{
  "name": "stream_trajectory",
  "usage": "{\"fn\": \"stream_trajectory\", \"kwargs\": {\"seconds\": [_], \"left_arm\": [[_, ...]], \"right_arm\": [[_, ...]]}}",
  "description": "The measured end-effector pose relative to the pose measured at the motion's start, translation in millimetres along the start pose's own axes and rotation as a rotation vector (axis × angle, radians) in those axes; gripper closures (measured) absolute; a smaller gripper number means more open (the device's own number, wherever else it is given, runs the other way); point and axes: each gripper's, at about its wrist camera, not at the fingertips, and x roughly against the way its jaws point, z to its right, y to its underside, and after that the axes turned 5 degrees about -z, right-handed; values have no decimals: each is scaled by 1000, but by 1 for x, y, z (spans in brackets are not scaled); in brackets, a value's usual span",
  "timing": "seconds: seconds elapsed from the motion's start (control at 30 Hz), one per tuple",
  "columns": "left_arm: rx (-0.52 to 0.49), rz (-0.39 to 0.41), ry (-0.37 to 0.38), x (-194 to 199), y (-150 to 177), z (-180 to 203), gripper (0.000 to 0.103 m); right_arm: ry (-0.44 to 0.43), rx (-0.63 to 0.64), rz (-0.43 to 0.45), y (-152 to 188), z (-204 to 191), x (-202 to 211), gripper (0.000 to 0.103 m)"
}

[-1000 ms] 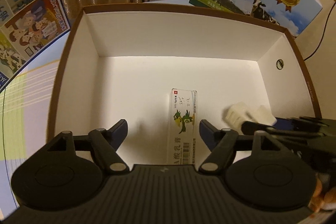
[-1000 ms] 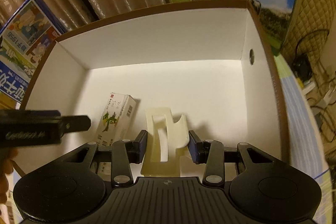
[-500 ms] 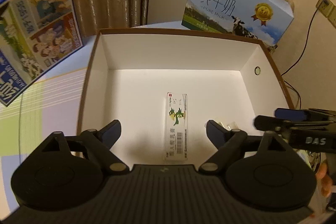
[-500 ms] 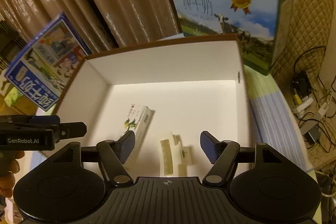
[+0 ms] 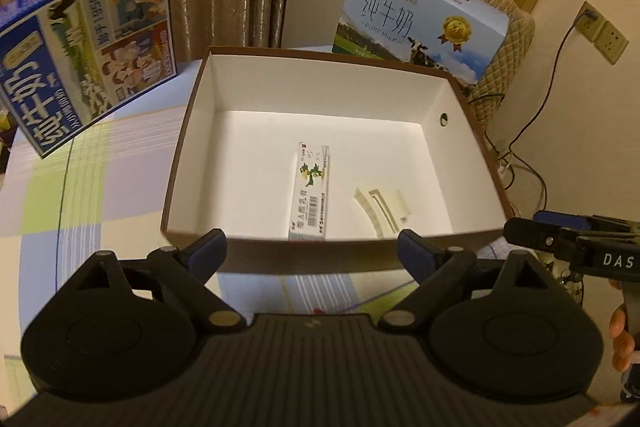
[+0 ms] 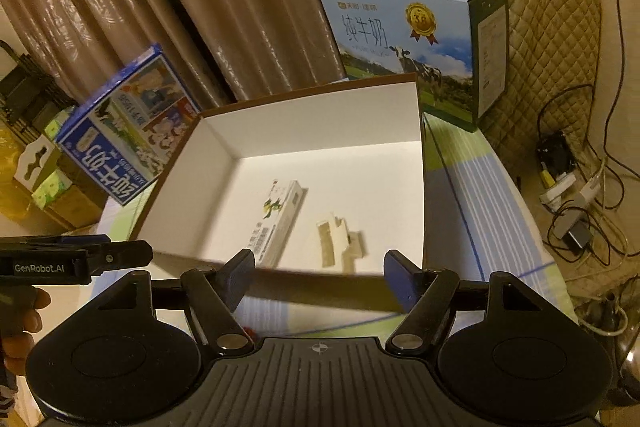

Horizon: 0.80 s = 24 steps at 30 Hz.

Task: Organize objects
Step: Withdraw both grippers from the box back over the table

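Observation:
An open box [image 5: 188, 131], white inside with a brown rim, stands on the table. A small white carton with a green print [image 5: 312, 195] lies on its floor, and a cream plastic piece [image 5: 380, 207] lies to the right of it. My left gripper [image 5: 310, 251] hovers above and in front of the box's near wall. Its jaws are opening and nothing is between them. The right wrist view shows the same box [image 6: 320, 123], carton [image 6: 280, 219] and cream piece [image 6: 340, 243]. My right gripper [image 6: 318, 271] is open and holds nothing, also raised before the near wall.
A dark blue milk case [image 5: 88, 39] leans at the back left. A pale blue milk case [image 5: 420, 23] stands behind the box. A quilted chair [image 6: 552, 27] and floor cables with a power strip [image 6: 568, 187] are to the right. A striped cloth [image 5: 80, 207] covers the table.
Both grippers have pulled back and up out of the box. The right one let go of the cream piece, which now lies on the box floor. The left jaws have widened.

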Motion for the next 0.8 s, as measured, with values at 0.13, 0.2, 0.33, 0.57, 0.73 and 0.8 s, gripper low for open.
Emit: {"fn": "stream_trajectory", "kwargs": {"seconds": [0.13, 0.2, 0.33, 0.57, 0.73, 0.8], "left_arm": [[2, 20, -18, 22, 19, 9, 13], [-1, 19, -27, 29, 28, 13, 13], [-9, 17, -38, 43, 44, 20, 13], [6, 28, -47, 65, 71, 26, 13], [21, 30, -56, 78, 89, 28, 13], [24, 30, -56, 82, 96, 29, 13]], "right_arm": [[-19, 10, 12, 12, -6, 19, 34], [-14, 20, 14, 17, -11, 26, 34], [-3, 42, 12, 29, -19, 40, 34], [-5, 56, 6, 49, -24, 56, 34], [-15, 52, -2, 63, -26, 66, 34], [-14, 54, -7, 68, -27, 68, 34]]}}
